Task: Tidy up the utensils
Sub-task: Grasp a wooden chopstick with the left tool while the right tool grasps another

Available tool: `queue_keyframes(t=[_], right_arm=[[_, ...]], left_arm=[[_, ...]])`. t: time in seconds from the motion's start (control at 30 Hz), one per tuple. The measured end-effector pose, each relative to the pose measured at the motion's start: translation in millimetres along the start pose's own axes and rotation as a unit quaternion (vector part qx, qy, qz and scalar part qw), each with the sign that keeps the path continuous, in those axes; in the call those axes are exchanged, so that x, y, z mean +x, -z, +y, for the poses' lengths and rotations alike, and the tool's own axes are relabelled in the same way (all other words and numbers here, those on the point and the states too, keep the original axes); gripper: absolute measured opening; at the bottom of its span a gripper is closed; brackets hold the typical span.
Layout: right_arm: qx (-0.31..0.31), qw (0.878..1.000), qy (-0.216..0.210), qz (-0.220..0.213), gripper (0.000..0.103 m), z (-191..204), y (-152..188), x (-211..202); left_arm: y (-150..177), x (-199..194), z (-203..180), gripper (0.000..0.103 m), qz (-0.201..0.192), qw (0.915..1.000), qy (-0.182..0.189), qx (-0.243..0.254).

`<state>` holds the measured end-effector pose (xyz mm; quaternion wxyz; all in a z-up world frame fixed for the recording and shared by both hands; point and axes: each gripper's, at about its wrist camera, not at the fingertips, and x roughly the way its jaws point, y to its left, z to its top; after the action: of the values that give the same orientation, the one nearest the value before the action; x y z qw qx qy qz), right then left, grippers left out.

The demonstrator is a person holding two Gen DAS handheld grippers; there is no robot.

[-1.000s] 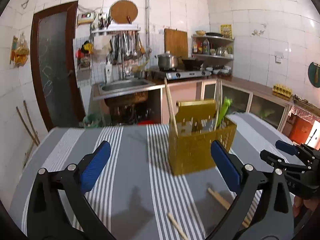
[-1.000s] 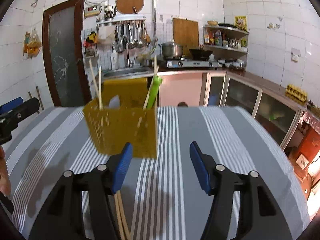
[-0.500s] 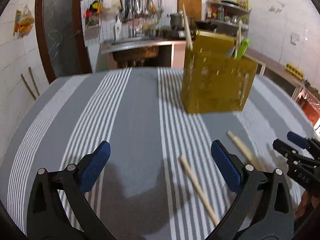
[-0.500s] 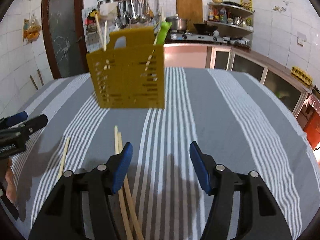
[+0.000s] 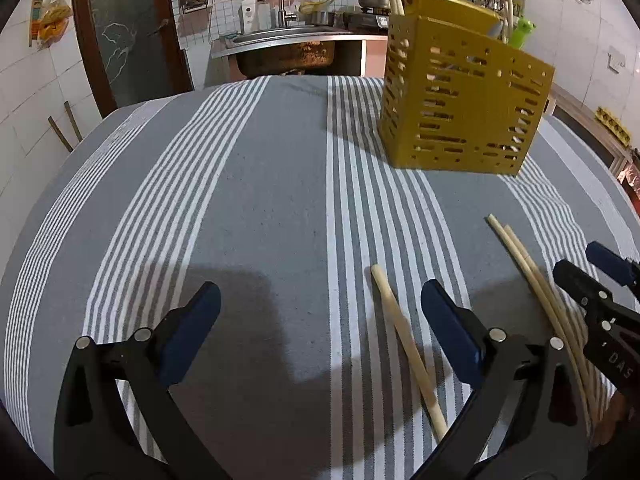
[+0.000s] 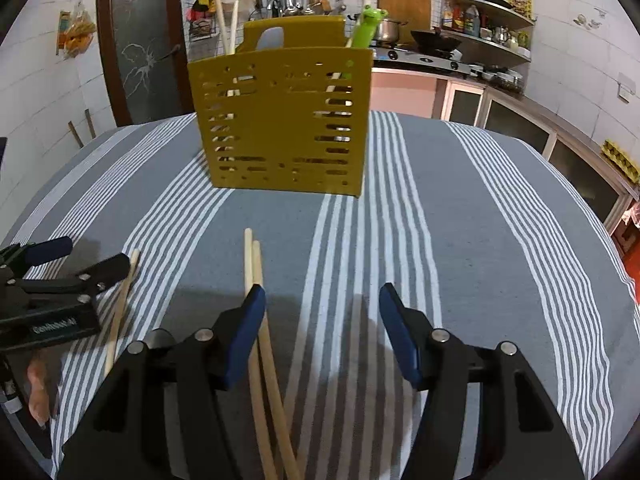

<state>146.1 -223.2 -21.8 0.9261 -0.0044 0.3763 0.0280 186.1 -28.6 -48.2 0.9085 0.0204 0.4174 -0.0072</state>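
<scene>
A yellow slotted utensil holder (image 5: 464, 100) (image 6: 282, 120) stands on the striped tablecloth, with chopsticks and a green utensil (image 6: 368, 26) in it. A single wooden chopstick (image 5: 404, 344) (image 6: 120, 304) lies on the cloth between my left gripper's fingers, near the right one. A pair of chopsticks (image 5: 532, 280) (image 6: 256, 312) lies side by side, just inside my right gripper's left finger. My left gripper (image 5: 316, 336) is open and empty, low over the cloth. My right gripper (image 6: 322, 332) is open and empty, low over the cloth.
The grey and white striped tablecloth (image 5: 240, 200) covers the table (image 6: 500, 220). Behind it are a sink (image 5: 288, 40), a stove with pots (image 6: 416, 52), shelves and a dark door (image 6: 136, 40). My right gripper also shows at the right edge of the left wrist view (image 5: 600, 304).
Both grippers have come down towards the table and tilted down. The holder now sits higher in view and the loose chopsticks lie closer to the fingers. Both stay open.
</scene>
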Motion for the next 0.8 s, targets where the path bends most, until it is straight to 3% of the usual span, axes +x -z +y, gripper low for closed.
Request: queue_keyframes(t=[0.2,0.57,0.8], right_arm=[[-0.016,1.0,0.0,0.018,0.058,7,-1,7],[-0.016,0.999,-0.001,0.036,0.058,12,-5,17],[-0.005,0.999,-0.002,0.049,0.05,8,-8,25]], left_arm=[[6,10,-3,0.091,0.032,0.9995,0.004,-0.002],[6,13,-4,0.091,0.035,0.9994,0.005,-0.004],[7,15,-2,0.091,0.035,0.9994,0.007,-0.004]])
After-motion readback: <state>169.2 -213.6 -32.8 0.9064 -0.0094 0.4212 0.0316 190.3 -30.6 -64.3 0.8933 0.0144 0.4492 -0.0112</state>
